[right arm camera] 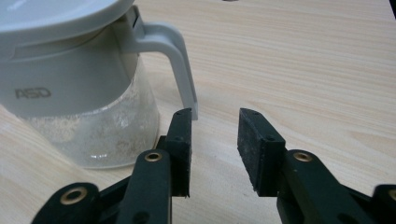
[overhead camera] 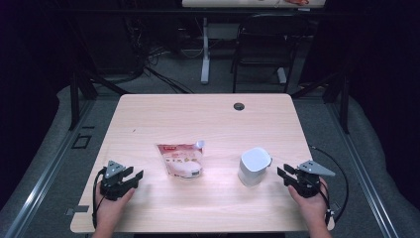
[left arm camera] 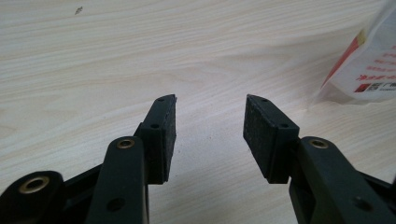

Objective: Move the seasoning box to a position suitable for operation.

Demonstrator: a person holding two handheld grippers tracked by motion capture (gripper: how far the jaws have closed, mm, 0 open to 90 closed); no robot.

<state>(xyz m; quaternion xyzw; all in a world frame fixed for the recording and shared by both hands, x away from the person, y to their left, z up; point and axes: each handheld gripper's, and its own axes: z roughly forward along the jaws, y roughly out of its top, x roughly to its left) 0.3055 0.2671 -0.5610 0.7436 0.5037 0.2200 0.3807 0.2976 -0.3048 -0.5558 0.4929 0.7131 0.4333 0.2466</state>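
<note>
Both hand-held grippers, left [overhead camera: 132,177] and right [overhead camera: 283,174], gape empty; I'd take the stiff, fragile jug [right arm camera: 84,93] right-centre on the counter [overhead camera: 208,119] by its handle [right arm camera: 180,60], and the soft, slippery pouch [overhead camera: 182,158] mid-counter near its spout.

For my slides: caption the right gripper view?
Open right gripper beside the handle of a white-lidded glass jug.

Left tool [overhead camera: 134,174] agape; right tool [overhead camera: 282,173] agape, both low.
</note>
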